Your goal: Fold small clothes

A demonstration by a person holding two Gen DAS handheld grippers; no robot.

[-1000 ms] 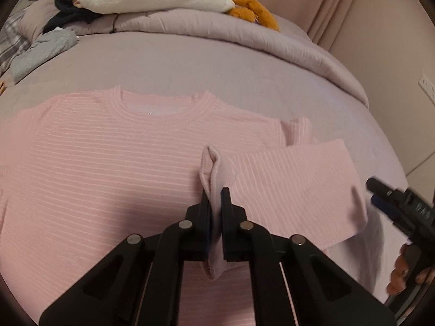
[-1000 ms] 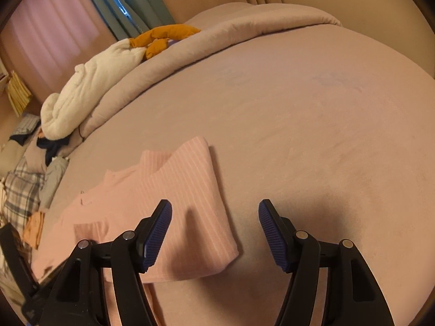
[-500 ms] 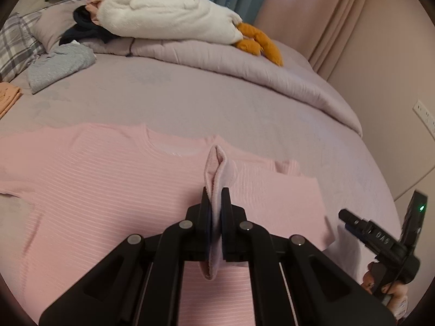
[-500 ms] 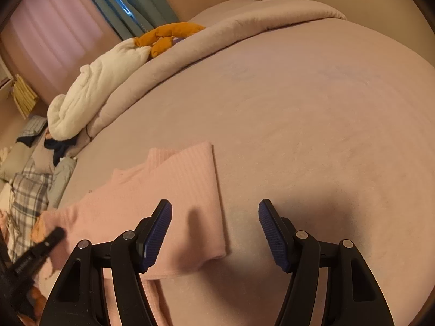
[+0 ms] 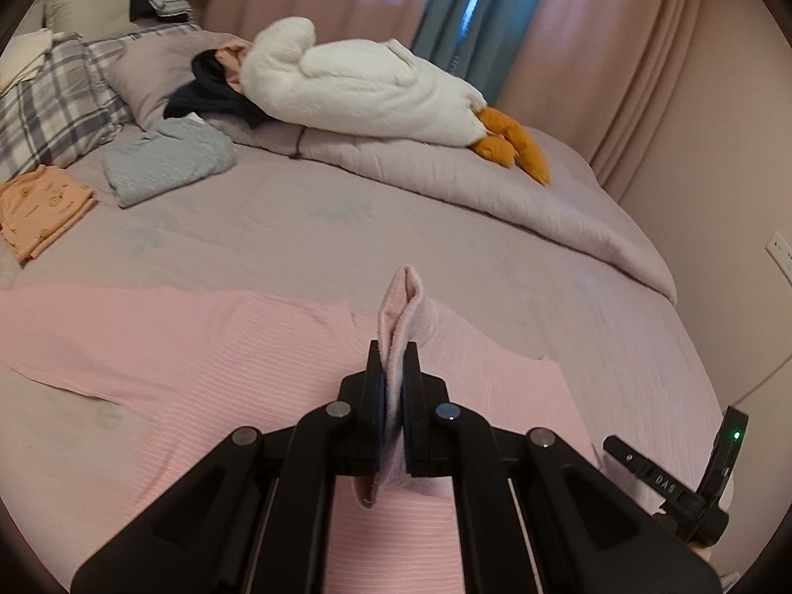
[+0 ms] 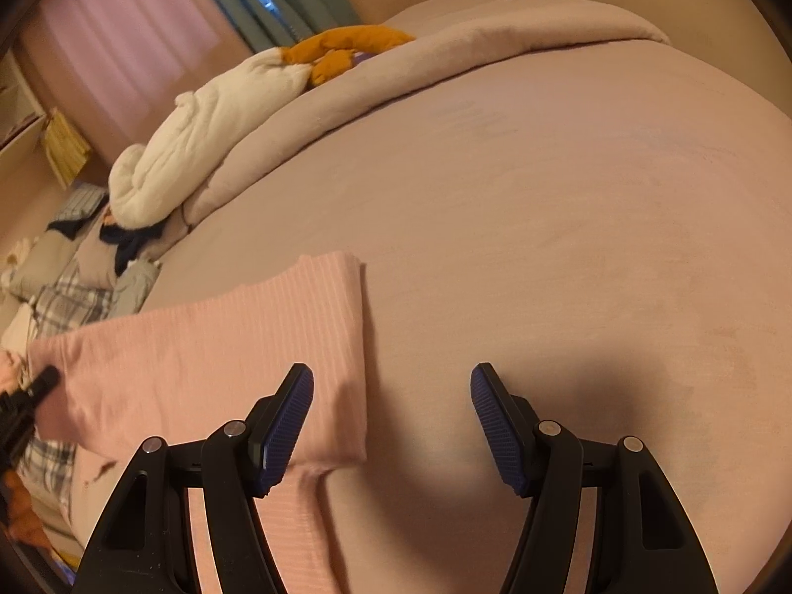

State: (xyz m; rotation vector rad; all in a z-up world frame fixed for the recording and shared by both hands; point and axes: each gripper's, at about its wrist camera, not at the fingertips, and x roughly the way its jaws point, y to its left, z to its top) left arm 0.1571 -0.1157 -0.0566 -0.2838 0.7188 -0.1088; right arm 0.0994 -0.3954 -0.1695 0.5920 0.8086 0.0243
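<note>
Left wrist view: left gripper (image 5: 393,396) has its jaws pressed together on a pinched-up fold of the pink striped top (image 5: 173,361), fabric sticking up above the jaws and a bit hanging below them. Rest of the top lies flat on the bed (image 5: 445,247), spread out to the left, with a folded-over part on the right side. Right gripper (image 5: 683,485) shows at the lower right edge, green light on it, above the bed near the top's right edge

Right wrist view: right gripper (image 6: 391,425) has jaws spread wide, nothing between them. Left jaw hangs over the folded edge of the pink striped top (image 6: 222,341), right jaw over bare bed sheet (image 6: 569,247). Cannot tell if the jaws touch the fabric. Tip of the left gripper (image 6: 29,391) visible at the far left edge, over the top

Background on the bed: white plush goose (image 5: 356,89) with orange feet lying on the rolled duvet (image 5: 495,188), folded grey-blue garment (image 5: 168,163), folded orange garment (image 5: 39,208), plaid pillow (image 5: 54,104), dark garment (image 5: 213,94) by the goose's head. Pink and blue curtains (image 5: 470,10) behind. Wall socket (image 5: 782,247) at the right edge
</note>
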